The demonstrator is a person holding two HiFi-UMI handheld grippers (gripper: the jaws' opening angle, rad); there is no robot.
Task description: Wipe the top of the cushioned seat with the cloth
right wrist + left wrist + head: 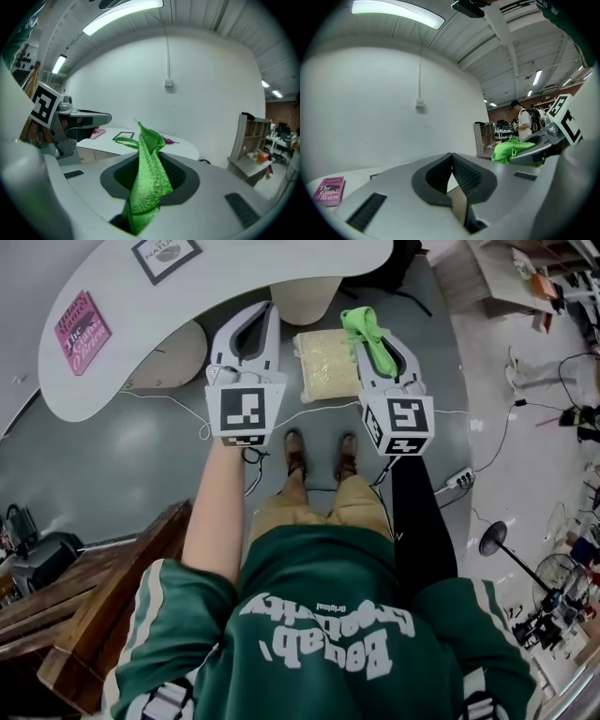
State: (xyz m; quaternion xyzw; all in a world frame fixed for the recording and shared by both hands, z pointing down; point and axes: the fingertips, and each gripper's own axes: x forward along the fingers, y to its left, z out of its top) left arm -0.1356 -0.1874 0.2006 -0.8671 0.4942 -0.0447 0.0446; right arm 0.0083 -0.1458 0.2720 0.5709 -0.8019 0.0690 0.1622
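Holding both grippers out ahead of us, we see the left gripper (451,157) with its 2 jaws pressed together at the tips and nothing between them. The right gripper (151,151) has its jaws clamped on the green cloth (147,183), which bunches out past the tips and trails back through the gap. The cream cushioned seat (325,367) sits on the floor at the white table's (253,268) curved front edge, between the 2 grippers in the head view. A pink book (82,332) lies near the table's left edge.

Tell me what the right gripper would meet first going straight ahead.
Likely the white table just beyond the green cloth clamped in the right gripper; depth is unclear, so it may clear the tabletop.
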